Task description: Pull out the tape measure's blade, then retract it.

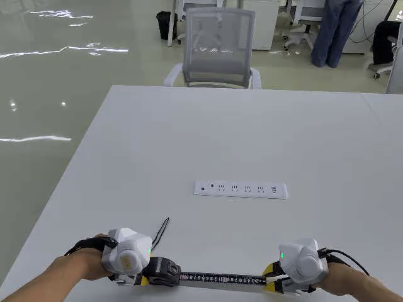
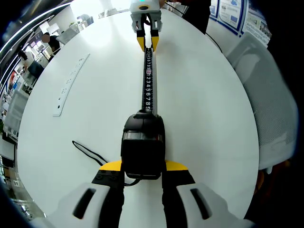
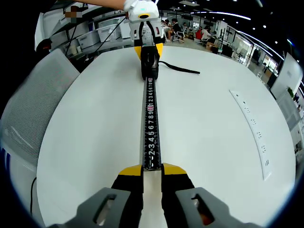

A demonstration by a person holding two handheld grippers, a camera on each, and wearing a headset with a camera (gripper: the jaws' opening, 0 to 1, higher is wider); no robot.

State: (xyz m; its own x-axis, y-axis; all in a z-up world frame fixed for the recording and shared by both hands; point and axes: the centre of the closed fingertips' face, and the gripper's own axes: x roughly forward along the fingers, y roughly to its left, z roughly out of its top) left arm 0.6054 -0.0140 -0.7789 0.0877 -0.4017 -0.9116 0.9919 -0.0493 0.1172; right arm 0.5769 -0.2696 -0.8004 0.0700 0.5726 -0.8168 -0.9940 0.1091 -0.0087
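Left claw: closed on the tape measure case;
Right claw: pinching the blade tip (drawn out along the surface)

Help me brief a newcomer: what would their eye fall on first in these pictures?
The numbered blade lies pulled out flat along the near edge of the white table, stretched between the two grippers. The left gripper clamps the black case, and the right gripper pinches the blade's tip. Further back, a white power strip lies mid-table, with a grey mesh chair at the far edge.
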